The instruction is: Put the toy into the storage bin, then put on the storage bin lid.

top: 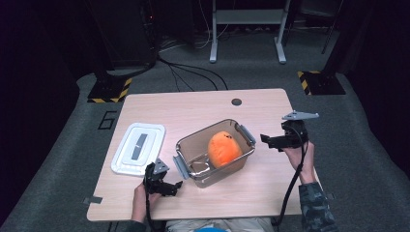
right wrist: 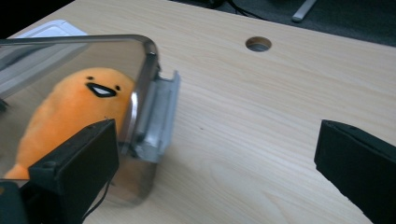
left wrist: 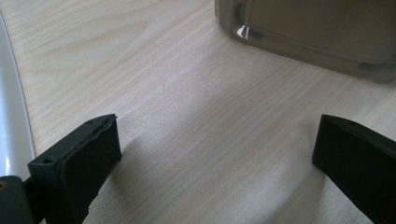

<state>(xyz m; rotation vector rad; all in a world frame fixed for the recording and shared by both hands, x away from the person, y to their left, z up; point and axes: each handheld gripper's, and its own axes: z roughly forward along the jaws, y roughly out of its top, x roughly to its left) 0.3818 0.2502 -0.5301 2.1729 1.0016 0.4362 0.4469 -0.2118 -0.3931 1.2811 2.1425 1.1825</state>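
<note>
A clear plastic container (top: 199, 133) with grey side latches stands open in the middle of the wooden table. An orange plush toy (top: 223, 149) with a small face lies inside it. In the right gripper view the plush toy (right wrist: 70, 107) shows through the container wall, beside the near latch (right wrist: 156, 116). My right gripper (top: 269, 142) is just right of the container, jaws wide apart and empty (right wrist: 217, 144). My left gripper (top: 174, 188) rests near the container's front left corner, open over bare wood (left wrist: 217, 140). The container's corner (left wrist: 317, 32) lies ahead of it.
A white lid (top: 138, 147) lies flat on the table left of the container; its edge (left wrist: 11, 130) runs beside the left jaw. A cable hole (top: 236, 102) sits near the table's far edge. Bare wood spreads right of the container.
</note>
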